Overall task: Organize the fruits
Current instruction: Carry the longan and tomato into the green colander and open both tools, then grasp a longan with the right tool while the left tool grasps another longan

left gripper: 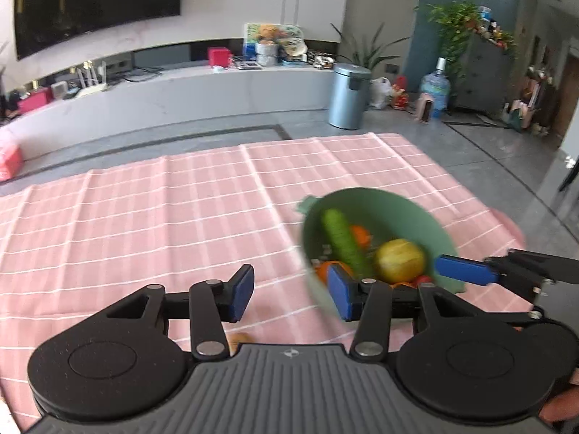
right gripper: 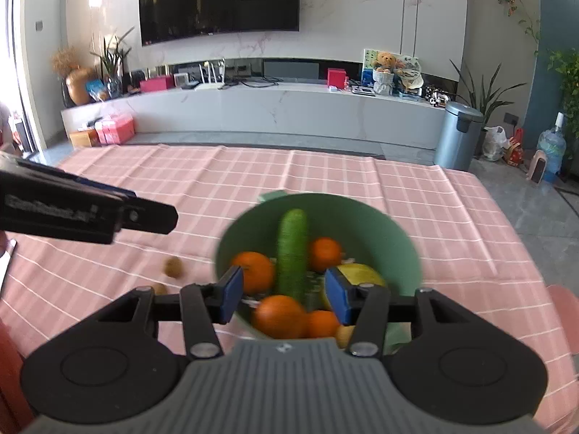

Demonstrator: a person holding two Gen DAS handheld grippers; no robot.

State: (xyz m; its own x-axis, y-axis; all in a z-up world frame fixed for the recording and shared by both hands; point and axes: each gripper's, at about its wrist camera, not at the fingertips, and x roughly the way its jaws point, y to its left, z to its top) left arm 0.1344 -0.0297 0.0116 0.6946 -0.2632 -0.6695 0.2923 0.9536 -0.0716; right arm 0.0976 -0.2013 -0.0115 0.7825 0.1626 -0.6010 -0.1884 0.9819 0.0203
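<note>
A: Where is the fruit found at this moment?

B: Most of it is gathered in the green bowl [right gripper: 380, 238] on the pink checked counter [right gripper: 362, 173] — a cucumber [right gripper: 292, 249] propped upright, several oranges [right gripper: 253, 271] around it, and a yellow-green fruit [left gripper: 400, 260] at the bowl's right side. Two small brown fruits [right gripper: 173, 267] are left lying on the cloth, just beside the bowl on its left.

A: And the tools?

B: Both are seen with jaws parted and nothing between the pads. The left tool [left gripper: 291, 289] is held over the cloth at the bowl's near-left edge; the right tool [right gripper: 286, 296] is held above the bowl's near rim.

A: How should the step in hand be done well?

B: By judgement, the loose brown fruits are what remains. Each is best approached from above with the jaws kept wide, then closed gently across the middle, since so small and round a thing may roll on the cloth. It should be set down into a gap between the oranges, not dropped — the leaning cucumber could be toppled.
</note>
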